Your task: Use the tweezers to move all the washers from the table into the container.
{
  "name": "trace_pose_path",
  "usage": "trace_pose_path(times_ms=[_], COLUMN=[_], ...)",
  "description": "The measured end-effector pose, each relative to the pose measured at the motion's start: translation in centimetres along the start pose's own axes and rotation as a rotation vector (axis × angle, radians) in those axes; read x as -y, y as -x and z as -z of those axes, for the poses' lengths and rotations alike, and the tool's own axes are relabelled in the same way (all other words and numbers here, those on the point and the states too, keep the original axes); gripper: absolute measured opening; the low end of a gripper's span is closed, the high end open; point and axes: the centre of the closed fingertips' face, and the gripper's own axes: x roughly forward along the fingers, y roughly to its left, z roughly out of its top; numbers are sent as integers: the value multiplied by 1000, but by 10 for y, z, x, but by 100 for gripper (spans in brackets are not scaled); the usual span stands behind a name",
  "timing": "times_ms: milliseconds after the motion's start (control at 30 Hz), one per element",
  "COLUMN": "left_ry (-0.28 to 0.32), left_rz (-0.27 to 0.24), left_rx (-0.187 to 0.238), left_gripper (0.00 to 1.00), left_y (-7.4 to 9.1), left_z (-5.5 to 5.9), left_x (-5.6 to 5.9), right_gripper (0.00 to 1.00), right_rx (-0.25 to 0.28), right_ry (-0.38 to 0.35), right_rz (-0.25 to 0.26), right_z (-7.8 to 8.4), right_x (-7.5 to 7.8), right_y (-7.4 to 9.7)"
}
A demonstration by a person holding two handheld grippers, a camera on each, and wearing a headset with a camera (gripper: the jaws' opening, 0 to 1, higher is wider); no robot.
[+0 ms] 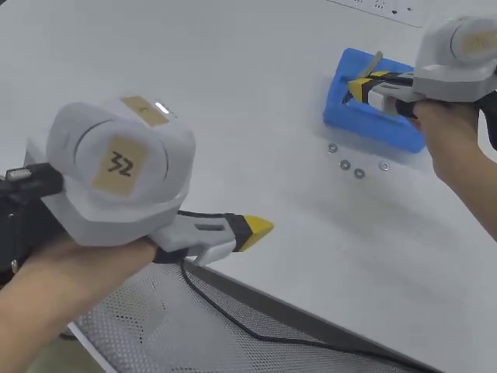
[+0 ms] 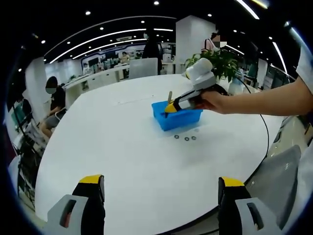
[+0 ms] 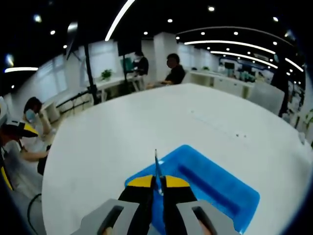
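A blue container (image 1: 363,118) (image 2: 177,120) (image 3: 217,192) stands on the white table at the far right. My right gripper (image 1: 353,85) (image 3: 157,182) (image 2: 170,107) hovers over its near-left part, shut on thin tweezers (image 1: 376,61) (image 3: 156,164) (image 2: 169,96) that stick out past the yellow tips. Several small metal washers (image 1: 345,164) (image 2: 186,139) lie on the table just in front of the container. My left gripper (image 1: 255,228) (image 2: 160,181) is held low at the table's near edge, far from the washers, open with nothing between its jaws.
The white table (image 1: 256,101) is round and its near edge (image 1: 295,303) runs under my left gripper. A mesh chair (image 1: 147,318) and a black cable (image 1: 225,315) lie below that edge. Seated people and a plant (image 2: 225,58) are beyond the table.
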Motion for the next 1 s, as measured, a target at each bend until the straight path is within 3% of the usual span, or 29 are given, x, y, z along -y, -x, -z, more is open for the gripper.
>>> trace_pose_path(times_ms=[233, 467, 700, 733, 833, 1000], left_ry=[0, -11, -24, -25, -26, -28], left_rz=[-6, -2, 2, 3, 7, 9], left_rx=[7, 5, 9, 10, 10, 4], left_gripper=[99, 99, 99, 99, 99, 99], left_y=[0, 1, 2, 2, 2, 0], left_z=[-3, -4, -6, -7, -6, -5], left_x=[1, 3, 6, 6, 8, 9], right_gripper=[3, 3, 3, 3, 3, 3], right_rx=[1, 39, 89, 96, 109, 106], right_ry=[-18, -30, -9, -3, 7, 14], right_rz=[6, 5, -15, -17, -31, -63], right_z=[-1, -13, -25, -27, -28, -23], right_x=[1, 0, -16, -24, -27, -44], right_y=[3, 18, 41, 49, 53, 61])
